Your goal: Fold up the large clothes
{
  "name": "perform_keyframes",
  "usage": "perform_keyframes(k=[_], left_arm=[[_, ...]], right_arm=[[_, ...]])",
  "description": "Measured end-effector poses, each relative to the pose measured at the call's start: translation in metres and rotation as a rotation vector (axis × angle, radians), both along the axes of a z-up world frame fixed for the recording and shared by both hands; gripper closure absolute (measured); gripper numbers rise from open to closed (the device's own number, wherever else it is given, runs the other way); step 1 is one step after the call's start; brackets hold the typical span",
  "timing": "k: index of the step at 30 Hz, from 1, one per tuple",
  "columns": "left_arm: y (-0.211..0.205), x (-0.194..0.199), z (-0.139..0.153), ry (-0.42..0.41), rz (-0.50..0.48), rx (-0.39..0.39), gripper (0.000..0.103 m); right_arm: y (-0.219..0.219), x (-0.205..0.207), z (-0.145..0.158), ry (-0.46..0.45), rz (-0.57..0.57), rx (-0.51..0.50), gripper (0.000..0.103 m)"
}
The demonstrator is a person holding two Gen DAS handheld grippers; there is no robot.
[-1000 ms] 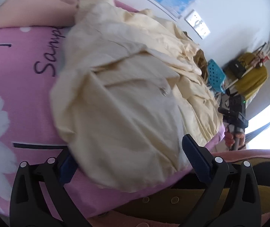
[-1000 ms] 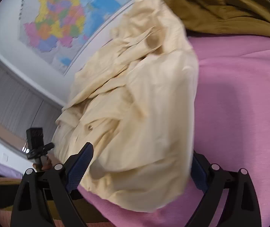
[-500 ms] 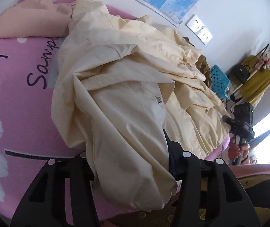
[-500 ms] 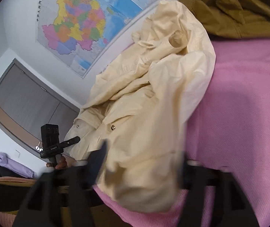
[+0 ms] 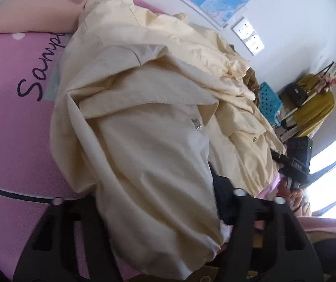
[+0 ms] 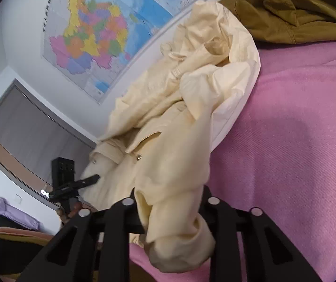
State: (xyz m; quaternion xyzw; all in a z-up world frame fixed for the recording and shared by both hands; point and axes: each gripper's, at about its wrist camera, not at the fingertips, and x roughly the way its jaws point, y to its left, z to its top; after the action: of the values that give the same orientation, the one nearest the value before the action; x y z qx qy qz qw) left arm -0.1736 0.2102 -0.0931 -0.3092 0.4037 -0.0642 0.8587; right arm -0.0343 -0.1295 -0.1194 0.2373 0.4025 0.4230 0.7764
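Left wrist view: the left tool point(image 5: 158, 202) is closing its jaws on a bunched hem of the cream jacket point(image 5: 149, 108) lying on the pink blanket point(image 5: 10, 127). Right wrist view: the right tool point(image 6: 168, 206) is closing too, jaws narrow and squeezing another fold of the jacket, olive garment point(image 6: 292, 7) behind.

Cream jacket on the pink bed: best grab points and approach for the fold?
Grip the cream jacket at its near hem, one bunch per gripper, coming from the bed's near edge. That edge overhangs the pink blanket toward the person, so it is free to pinch. The left gripper and right gripper are already closing there, fabric between the jaws of both; the far part is crumpled.
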Motion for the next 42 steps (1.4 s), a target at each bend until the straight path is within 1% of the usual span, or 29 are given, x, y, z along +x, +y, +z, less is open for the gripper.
perform_keyframes(k=[1,2,3,4,6,7,9,13,15,17,18,19,21,23,24,26,30,33,37,42], left_arm=[[-0.002,-0.003,0.006,-0.012,0.001,0.024,0.06],[-0.004,-0.006,0.012,-0.026,0.003,0.048,0.068],[-0.005,-0.008,0.016,-0.033,0.007,0.059,0.072],[-0.005,-0.01,0.021,-0.04,0.012,0.06,0.074],[-0.001,-0.016,0.029,-0.059,0.022,0.027,0.079],[0.002,-0.019,0.032,-0.067,0.025,0.012,0.08],[0.007,-0.026,0.041,-0.094,0.031,0.005,0.082],[0.014,-0.042,0.062,-0.18,0.022,-0.045,0.083],[0.014,-0.046,0.067,-0.199,0.008,-0.051,0.083],[0.013,-0.043,0.066,-0.171,0.005,-0.048,0.082],[0.014,-0.042,0.063,-0.157,-0.004,-0.048,0.081],[0.015,-0.041,0.059,-0.144,-0.007,-0.052,0.081],[0.015,-0.041,0.052,-0.116,-0.014,-0.06,0.08],[0.013,-0.042,0.051,-0.112,-0.012,-0.064,0.08],[0.013,-0.043,0.052,-0.112,-0.011,-0.062,0.08],[0.015,-0.043,0.056,-0.12,-0.01,-0.057,0.08],[0.023,-0.036,0.069,-0.114,-0.008,-0.062,0.08],[0.028,-0.028,0.081,-0.11,-0.013,-0.036,0.079],[0.037,-0.009,0.1,-0.092,-0.017,-0.02,0.078],[0.051,0.019,0.12,-0.088,-0.019,-0.003,0.076]], right_arm=[[-0.003,-0.003,0.002,-0.008,0.002,0.011,0.083],[-0.005,-0.005,0.006,-0.019,0.003,0.016,0.084],[-0.005,-0.007,0.011,-0.029,0.004,0.018,0.085],[-0.007,-0.01,0.017,-0.04,0.007,0.034,0.085],[-0.009,-0.014,0.027,-0.061,0.009,0.053,0.087],[-0.011,-0.018,0.037,-0.083,0.009,0.058,0.087],[-0.013,-0.023,0.048,-0.109,0.018,0.068,0.088],[-0.024,-0.035,0.076,-0.162,0.029,0.126,0.088],[-0.026,-0.043,0.086,-0.209,0.036,0.112,0.087],[-0.026,-0.039,0.081,-0.171,0.046,0.119,0.086],[-0.024,-0.037,0.077,-0.159,0.043,0.096,0.084],[-0.023,-0.032,0.065,-0.108,0.037,0.072,0.083],[-0.022,-0.026,0.053,-0.038,0.031,0.073,0.082],[-0.028,-0.026,0.047,-0.015,0.018,0.104,0.082],[-0.03,-0.026,0.049,-0.018,0.016,0.122,0.082],[-0.029,-0.029,0.06,-0.051,0.015,0.123,0.082],[-0.023,-0.022,0.079,-0.076,0.013,0.15,0.083],[-0.018,-0.009,0.094,-0.086,0.017,0.174,0.084],[-0.011,0.016,0.114,-0.098,0.004,0.191,0.084],[-0.006,0.053,0.129,-0.076,-0.012,0.231,0.084]])
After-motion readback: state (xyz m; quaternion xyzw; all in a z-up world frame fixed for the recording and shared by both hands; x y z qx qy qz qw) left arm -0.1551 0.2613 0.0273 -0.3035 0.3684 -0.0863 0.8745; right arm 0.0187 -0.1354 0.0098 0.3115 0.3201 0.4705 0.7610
